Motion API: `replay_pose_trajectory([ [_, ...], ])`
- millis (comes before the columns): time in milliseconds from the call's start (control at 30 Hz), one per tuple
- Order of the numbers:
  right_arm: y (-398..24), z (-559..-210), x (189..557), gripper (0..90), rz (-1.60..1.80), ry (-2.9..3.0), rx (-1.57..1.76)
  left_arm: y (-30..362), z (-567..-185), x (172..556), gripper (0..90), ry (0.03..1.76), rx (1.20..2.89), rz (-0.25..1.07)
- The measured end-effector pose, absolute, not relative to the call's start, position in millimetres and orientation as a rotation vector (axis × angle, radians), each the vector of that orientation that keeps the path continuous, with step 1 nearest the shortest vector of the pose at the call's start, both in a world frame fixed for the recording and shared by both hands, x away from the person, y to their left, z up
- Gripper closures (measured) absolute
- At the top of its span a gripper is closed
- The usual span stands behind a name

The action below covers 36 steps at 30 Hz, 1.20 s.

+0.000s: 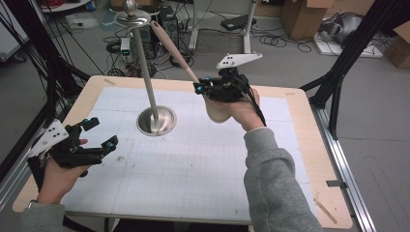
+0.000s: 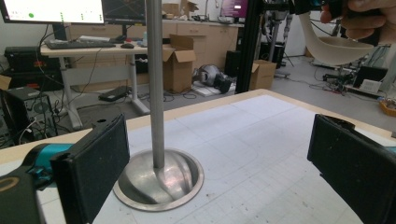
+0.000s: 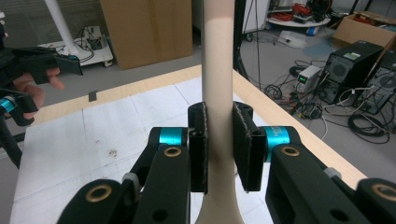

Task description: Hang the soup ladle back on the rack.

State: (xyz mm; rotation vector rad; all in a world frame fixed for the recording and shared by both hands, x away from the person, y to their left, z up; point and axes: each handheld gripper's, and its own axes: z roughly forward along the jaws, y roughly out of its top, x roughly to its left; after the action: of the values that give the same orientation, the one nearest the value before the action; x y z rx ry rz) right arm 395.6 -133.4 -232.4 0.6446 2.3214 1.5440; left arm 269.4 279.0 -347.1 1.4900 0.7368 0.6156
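My right claw (image 3: 219, 149) pinches the ladle (image 1: 212, 104) handle, raised near the stand (image 1: 150, 92) — hanging it looks next; left claw (image 1: 99, 133) spread, idle.

sleeves: grey knit, ribbed cuffs
left gripper (image 1: 99, 135): black, teal joints, grey dotted plate
right gripper (image 3: 219, 147): black, teal collars, brass screws (black cable trailing)

A wooden table (image 1: 309, 145) carries a white gridded mat (image 1: 193, 164) and a steel stand (image 1: 155, 121).
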Motion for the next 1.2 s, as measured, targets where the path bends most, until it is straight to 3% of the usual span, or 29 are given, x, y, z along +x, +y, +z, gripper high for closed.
replay_pose_trajectory([
  [1200,-75.4,-261.2,425.8,77.7,1.464,2.421,0.685,283.4,-346.4,264.4,6.0,0.742,1.474,0.612],
])
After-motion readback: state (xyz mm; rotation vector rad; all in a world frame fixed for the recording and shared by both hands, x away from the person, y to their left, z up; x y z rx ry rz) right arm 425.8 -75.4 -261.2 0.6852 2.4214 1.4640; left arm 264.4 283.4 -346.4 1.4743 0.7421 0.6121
